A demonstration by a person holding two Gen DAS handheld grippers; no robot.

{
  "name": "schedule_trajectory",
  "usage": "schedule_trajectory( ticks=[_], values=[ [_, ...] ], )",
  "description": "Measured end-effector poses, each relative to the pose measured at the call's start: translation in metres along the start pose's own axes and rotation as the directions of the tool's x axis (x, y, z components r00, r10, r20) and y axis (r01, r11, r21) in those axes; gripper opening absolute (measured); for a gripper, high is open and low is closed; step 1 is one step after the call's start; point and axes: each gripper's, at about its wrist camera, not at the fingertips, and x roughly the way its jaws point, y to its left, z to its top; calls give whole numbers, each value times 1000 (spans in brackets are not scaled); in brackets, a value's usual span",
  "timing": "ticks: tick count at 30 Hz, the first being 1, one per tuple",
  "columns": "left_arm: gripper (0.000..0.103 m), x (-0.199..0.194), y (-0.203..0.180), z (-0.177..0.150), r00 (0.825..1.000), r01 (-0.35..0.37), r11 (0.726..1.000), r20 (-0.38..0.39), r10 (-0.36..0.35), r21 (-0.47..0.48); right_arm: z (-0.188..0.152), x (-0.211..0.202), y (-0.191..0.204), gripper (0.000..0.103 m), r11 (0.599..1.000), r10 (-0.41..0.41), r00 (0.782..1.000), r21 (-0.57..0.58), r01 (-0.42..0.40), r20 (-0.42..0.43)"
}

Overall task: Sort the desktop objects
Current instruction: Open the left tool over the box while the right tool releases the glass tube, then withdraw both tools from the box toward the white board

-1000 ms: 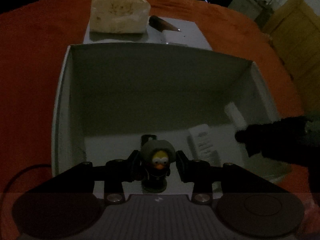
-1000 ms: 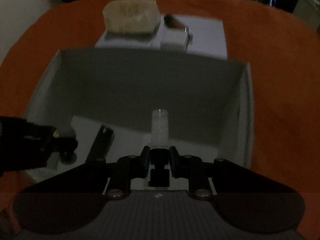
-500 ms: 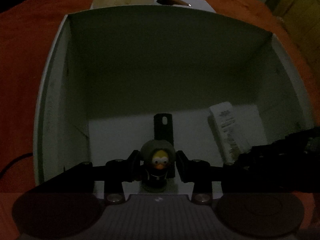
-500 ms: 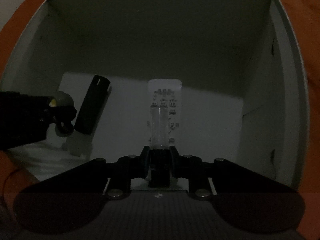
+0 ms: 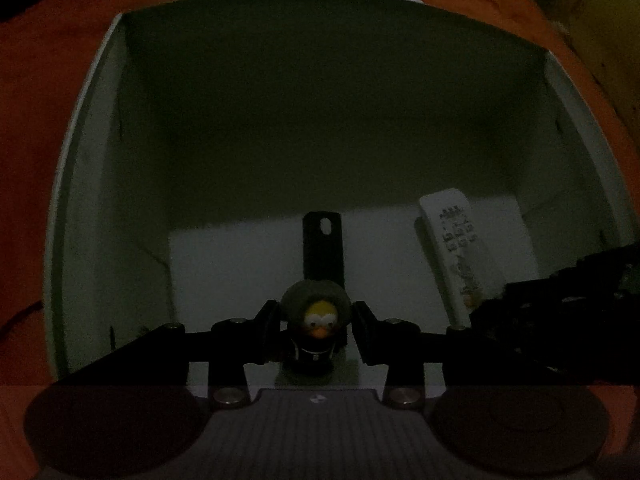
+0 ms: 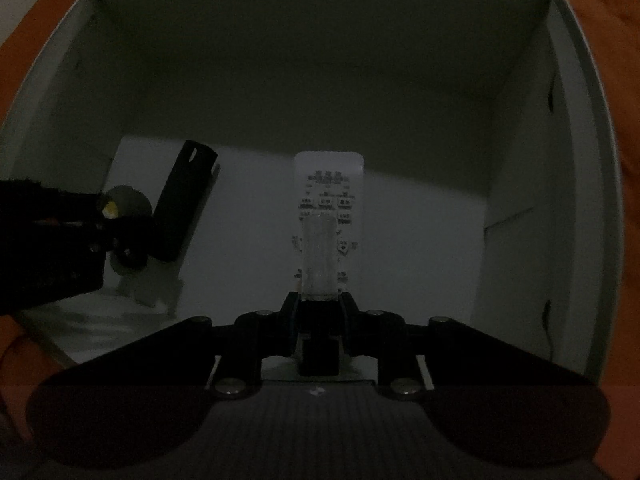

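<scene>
Both wrist views steeply down, close inside the white box, sharing its floor, white remote

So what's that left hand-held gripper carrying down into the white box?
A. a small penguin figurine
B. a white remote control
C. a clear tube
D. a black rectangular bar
A: the left wrist view shows the small penguin figurine, yellow face and orange beak, clamped between the fingers of the left hand-held gripper inside the white box.
</scene>
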Motion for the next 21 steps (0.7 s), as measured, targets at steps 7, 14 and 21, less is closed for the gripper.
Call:
schedule_trajectory(
  ticks=[7,14,21],
  values=[
    [49,-9,-4,1,999,-4,1000,37,4,1,4,-10,4,66,1000,-6,999,25,5,43],
    [49,-35,-11,16,995,63,998,78,-62,-4,20,-36,-5,66,993,70,996,96,-75,62],
    [49,-66,-11,46,984,109,994,139,-109,5,53,-86,-15,66,989,101,983,92,-115,151]
  ],
)
